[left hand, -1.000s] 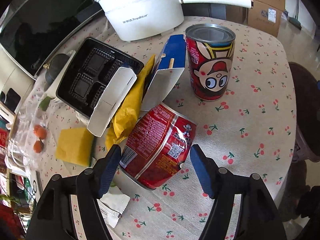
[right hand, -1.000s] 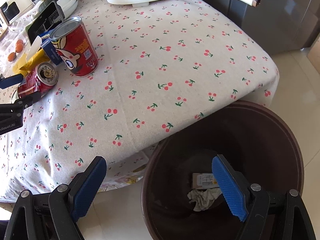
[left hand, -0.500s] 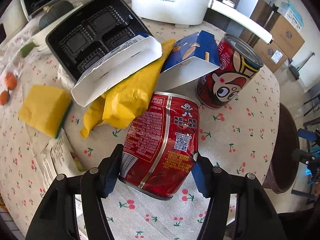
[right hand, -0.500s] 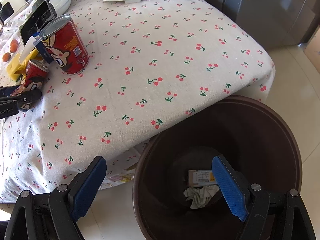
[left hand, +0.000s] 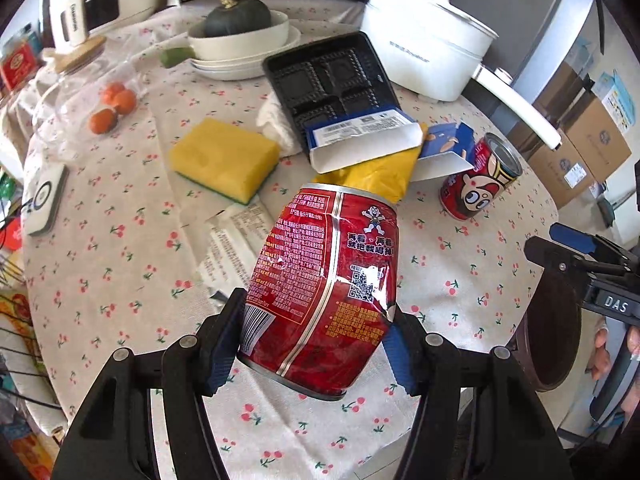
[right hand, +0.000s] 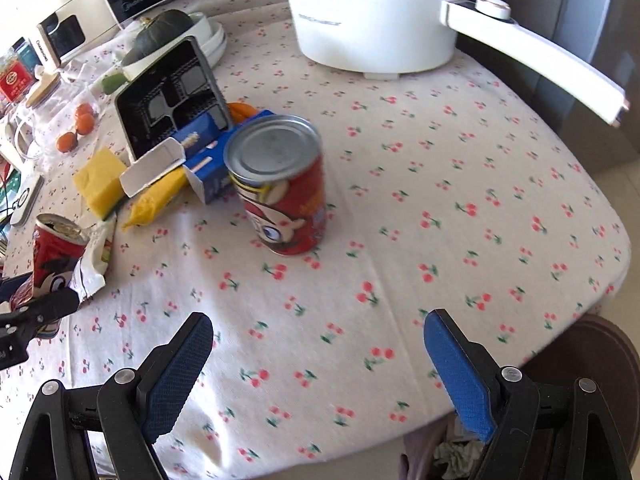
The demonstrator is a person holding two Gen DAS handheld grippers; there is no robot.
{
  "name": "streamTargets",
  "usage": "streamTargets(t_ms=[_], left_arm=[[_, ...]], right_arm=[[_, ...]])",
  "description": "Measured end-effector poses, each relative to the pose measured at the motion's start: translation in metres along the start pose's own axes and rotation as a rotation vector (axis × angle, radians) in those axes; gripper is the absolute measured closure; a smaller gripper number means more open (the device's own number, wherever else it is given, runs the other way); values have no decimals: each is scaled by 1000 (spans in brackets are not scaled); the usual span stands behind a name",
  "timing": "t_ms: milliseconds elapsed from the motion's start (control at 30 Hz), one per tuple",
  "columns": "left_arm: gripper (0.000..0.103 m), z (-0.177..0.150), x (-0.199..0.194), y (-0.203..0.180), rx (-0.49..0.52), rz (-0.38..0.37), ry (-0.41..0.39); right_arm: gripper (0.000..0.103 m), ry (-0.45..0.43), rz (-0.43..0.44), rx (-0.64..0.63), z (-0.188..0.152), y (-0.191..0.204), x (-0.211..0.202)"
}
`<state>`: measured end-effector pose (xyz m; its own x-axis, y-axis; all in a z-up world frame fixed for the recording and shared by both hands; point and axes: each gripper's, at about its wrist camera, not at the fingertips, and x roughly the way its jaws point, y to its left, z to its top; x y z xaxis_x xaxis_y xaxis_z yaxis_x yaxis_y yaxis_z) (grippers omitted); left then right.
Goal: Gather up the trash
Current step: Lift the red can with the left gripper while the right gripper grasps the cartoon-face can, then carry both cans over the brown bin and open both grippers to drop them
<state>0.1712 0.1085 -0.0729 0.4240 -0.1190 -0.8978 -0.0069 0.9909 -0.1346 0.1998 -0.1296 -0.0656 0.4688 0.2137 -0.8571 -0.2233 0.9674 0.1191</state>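
My left gripper (left hand: 316,312) is shut on a crushed red can (left hand: 324,264), pads pressing both its sides, and holds it tilted above the cherry-print tablecloth (left hand: 120,240). The same can (right hand: 54,248) shows at the left edge of the right wrist view. My right gripper (right hand: 316,320) stands open and empty over the cloth near the table's edge. An upright red can (right hand: 280,184) with a cartoon face stands ahead of it. A brown bin (right hand: 592,344) sits below the table's edge with crumpled paper (right hand: 452,454) inside.
Behind the cans lie a black plastic tray (left hand: 332,76), a blue and white carton (left hand: 360,140), a yellow wrapper (left hand: 380,172), a white wrapper (left hand: 236,240) and a yellow sponge (left hand: 224,160). A white pot (right hand: 376,12) with a long handle stands at the back.
The left jaws closed on the crushed can, then it rose off the cloth as the gripper rolled. The right gripper swung from above the bin to above the table.
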Motion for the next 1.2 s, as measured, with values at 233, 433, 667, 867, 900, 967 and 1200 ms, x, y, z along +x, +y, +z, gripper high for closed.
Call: streamTargets(t_ms=[233,433,667,867,900,967,1200], left_arm=[[37,-8,-11,26,-88,-14,-17],[38,-6,-13,30,-87,-10,-20],[37,-6,-16,28,-91,-22,-27],[38,-6,-20,17,-71,-37,-37],[37,-6,-21,15,-67,-40,-39],[37,-6,-23,8,-57,-47,-42],[37,-12,-28,-16,-15,-76,-48]], right_arm=[[17,-38,-63,-86,37,21,31],[34,-21,-88,-72,50,18,45],[48,-1,-76,-79,44,14,37],[48,-8,-54,-46,25,4,5],[48,-13,-52,-42,21,2,-2],[48,-23,-48,-31,13,-1,-14],[48,-43,-36,15,-18,-14,-49]])
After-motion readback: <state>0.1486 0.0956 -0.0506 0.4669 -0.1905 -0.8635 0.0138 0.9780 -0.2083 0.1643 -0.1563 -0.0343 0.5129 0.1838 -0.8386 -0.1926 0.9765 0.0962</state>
